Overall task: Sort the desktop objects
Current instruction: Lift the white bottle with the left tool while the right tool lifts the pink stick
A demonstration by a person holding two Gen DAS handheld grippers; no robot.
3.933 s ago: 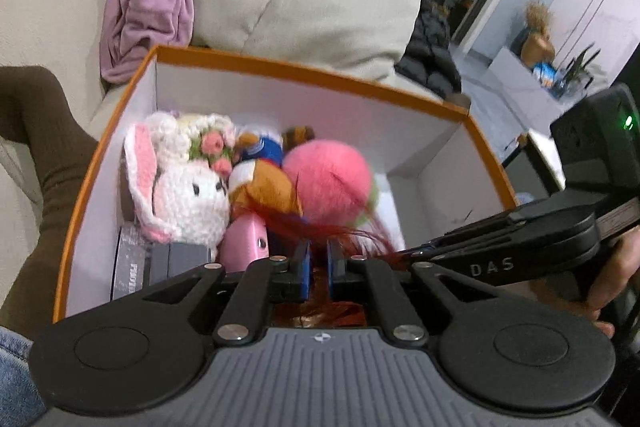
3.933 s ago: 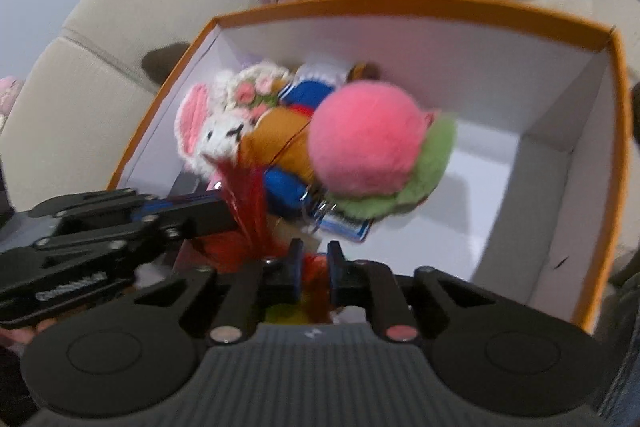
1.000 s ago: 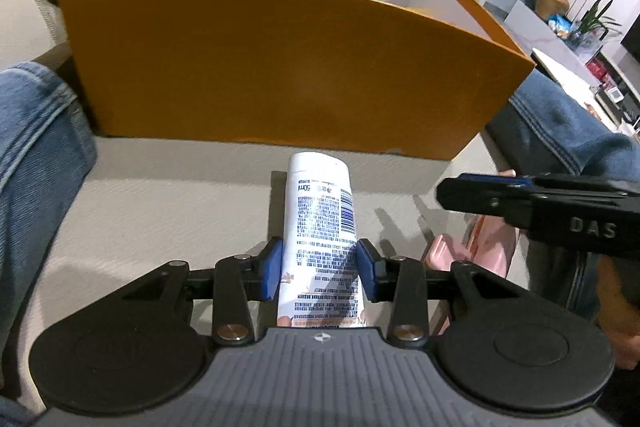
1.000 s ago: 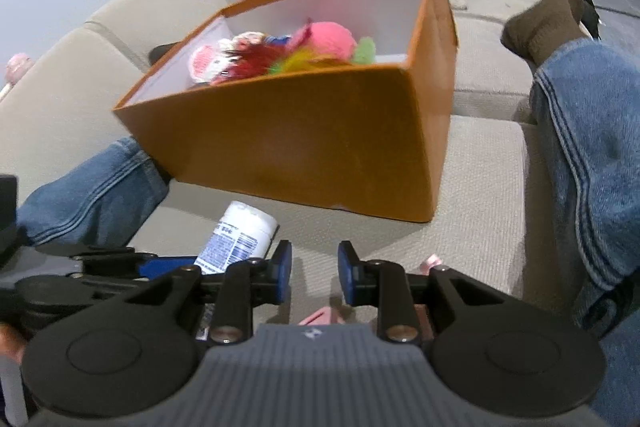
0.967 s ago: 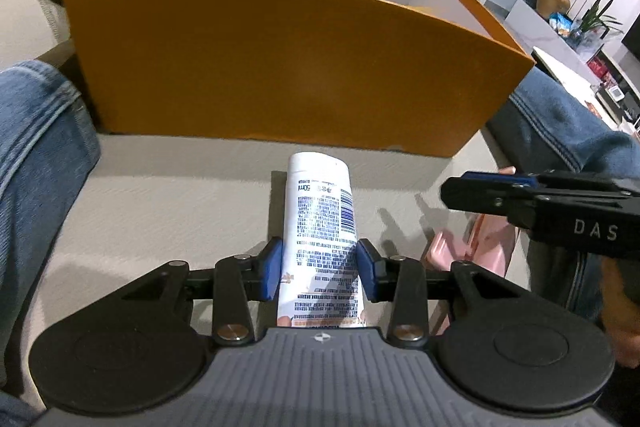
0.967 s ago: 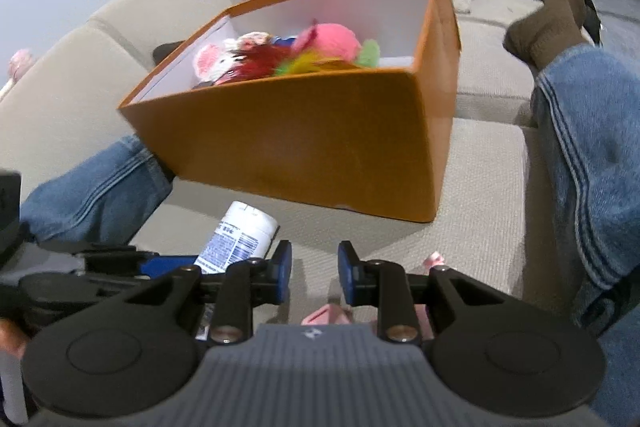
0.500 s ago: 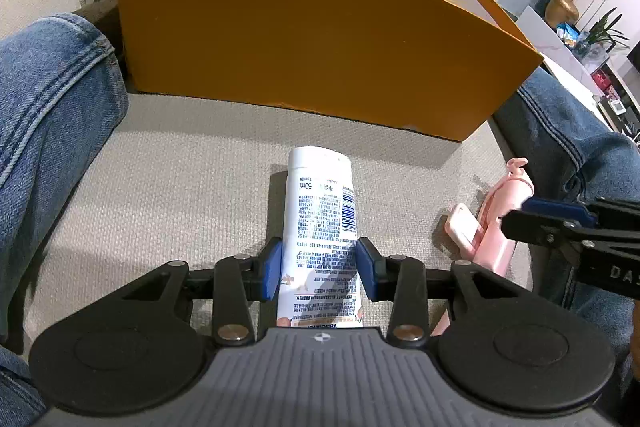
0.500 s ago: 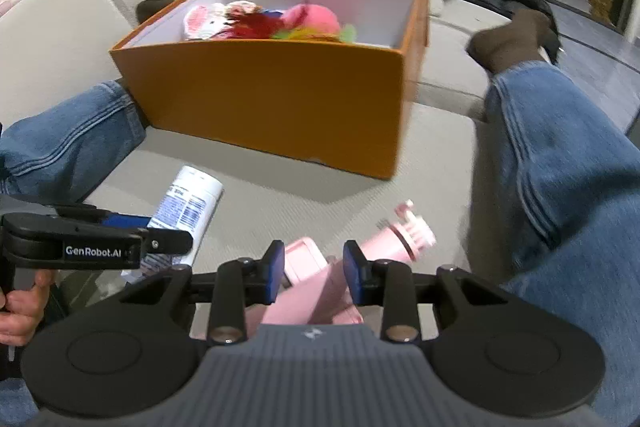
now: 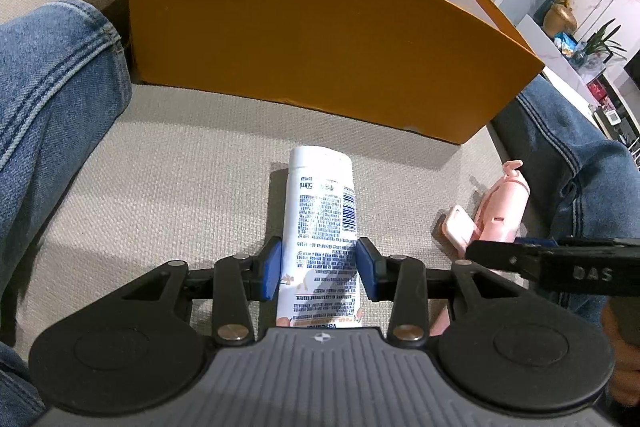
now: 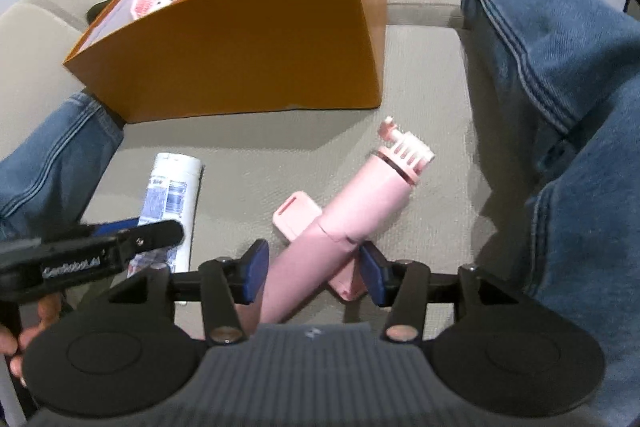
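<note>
Lying flat on the sofa cushion (image 9: pixel 168 187), the white lotion tube (image 9: pixel 320 223) runs lengthwise straight out from the left gripper (image 9: pixel 319 269), its long axis in line with the jaws, which grasp its lower body from both sides with the blue pads touching it. Just to its right, the pink selfie stick (image 10: pixel 344 223) lies diagonally across the right gripper (image 10: pixel 314 271), whose jaws are released and straddle its handle without touching. The stick's slant means a square closing would need some turning of the wrist, I judge. Beyond both stands the orange box (image 9: pixel 304 39), already holding plush toys; its tall near wall must be cleared. Denim-clad legs (image 10: pixel 560 75) flank the cushion.
</note>
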